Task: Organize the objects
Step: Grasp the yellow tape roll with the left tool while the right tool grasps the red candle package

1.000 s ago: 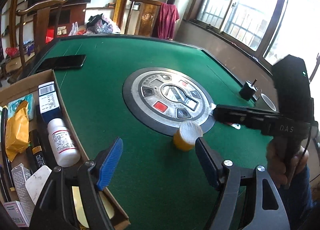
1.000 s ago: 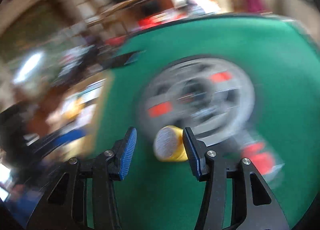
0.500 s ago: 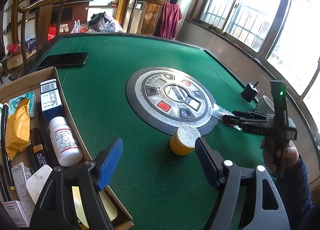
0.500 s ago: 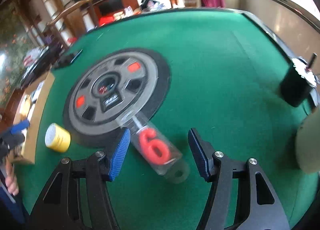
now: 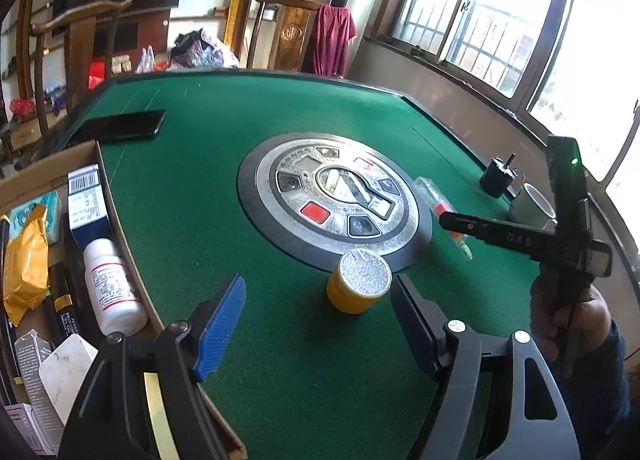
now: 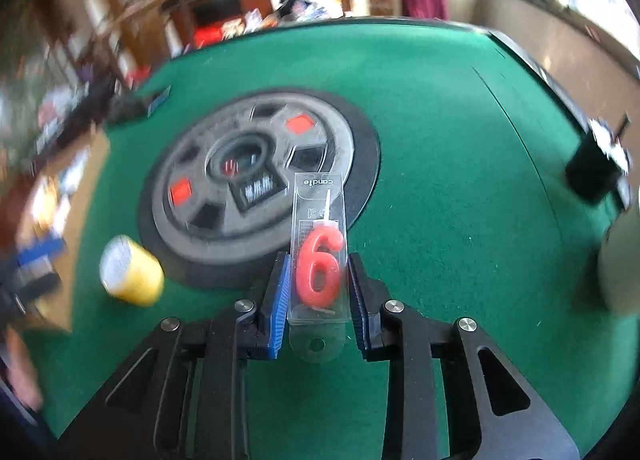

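Note:
A clear packet with a red "6" candle (image 6: 318,264) lies on the green table (image 6: 440,140), partly on the round centre panel. My right gripper (image 6: 318,292) has closed to the packet's two sides; in the left wrist view it (image 5: 452,220) reaches over the packet (image 5: 436,200). A yellow jar with a silver lid (image 5: 358,286) stands between the fingers of my open, empty left gripper (image 5: 316,324), closer to the right finger. It also shows in the right wrist view (image 6: 130,272).
A cardboard box (image 5: 116,220) at the left holds a white bottle (image 5: 110,288), a blue-white carton (image 5: 86,200), a yellow pouch (image 5: 24,264) and other packs. A black phone (image 5: 120,126) lies at the far left. A black motor (image 5: 496,180) and a metal cup (image 5: 534,206) stand at the right edge.
My right gripper swung away from the yellow jar to the candle packet, lined up with it and closed on its sides. My left gripper stayed put, open around the jar.

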### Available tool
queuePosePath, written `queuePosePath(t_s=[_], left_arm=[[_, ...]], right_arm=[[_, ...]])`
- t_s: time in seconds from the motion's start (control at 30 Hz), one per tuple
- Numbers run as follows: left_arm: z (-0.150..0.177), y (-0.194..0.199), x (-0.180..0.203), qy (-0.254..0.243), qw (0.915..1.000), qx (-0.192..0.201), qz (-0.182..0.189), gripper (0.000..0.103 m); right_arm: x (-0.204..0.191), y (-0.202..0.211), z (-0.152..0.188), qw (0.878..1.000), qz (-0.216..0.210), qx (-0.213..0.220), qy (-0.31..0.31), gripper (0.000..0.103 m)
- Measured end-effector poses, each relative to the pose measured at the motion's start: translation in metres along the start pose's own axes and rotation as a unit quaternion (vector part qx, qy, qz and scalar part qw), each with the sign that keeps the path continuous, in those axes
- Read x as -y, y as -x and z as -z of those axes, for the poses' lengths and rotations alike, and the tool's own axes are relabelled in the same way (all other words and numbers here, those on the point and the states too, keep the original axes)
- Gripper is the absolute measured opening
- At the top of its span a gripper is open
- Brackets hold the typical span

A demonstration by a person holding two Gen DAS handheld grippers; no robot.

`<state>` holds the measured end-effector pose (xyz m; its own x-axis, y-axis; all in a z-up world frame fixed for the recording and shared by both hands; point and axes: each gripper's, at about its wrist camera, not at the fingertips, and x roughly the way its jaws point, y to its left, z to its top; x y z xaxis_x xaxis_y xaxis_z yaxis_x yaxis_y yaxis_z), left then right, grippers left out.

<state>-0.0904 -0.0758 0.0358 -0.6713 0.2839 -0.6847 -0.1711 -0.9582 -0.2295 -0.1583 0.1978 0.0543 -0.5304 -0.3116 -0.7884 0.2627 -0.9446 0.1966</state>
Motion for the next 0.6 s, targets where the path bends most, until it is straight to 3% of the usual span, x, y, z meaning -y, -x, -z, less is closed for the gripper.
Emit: queuePosePath(t_s=[0.13, 0.23, 0.4, 0.53, 0.6], left_arm=[[0.001, -0.011, 0.027, -0.037, 0.9984, 0.004, -0.043, 0.076], [-0.004, -0.024, 0.035, -0.033, 0.9982, -0.008, -0.050, 0.076], [-0.007, -0.048, 0.043, -0.042, 0.9947, -0.030, -0.089, 0.076], [0.000, -0.064, 0.043, -0.045, 0.9930, -0.055, -0.095, 0.076], [0.002, -0.068, 0.040, -0.045, 0.9921, -0.061, -0.100, 0.066]], right_arm=[[0.007, 0.008, -0.002, 0.998, -0.030, 0.033, -0.038, 0.026], [0.012, 0.012, -0.004, 0.997, -0.041, 0.043, -0.050, 0.027], [0.004, 0.014, -0.002, 0.998, -0.025, 0.052, -0.024, 0.027], [-0.002, 0.018, -0.003, 0.998, -0.033, 0.060, -0.012, 0.027], [-0.006, 0.019, -0.003, 0.997, -0.035, 0.062, -0.007, 0.027]])
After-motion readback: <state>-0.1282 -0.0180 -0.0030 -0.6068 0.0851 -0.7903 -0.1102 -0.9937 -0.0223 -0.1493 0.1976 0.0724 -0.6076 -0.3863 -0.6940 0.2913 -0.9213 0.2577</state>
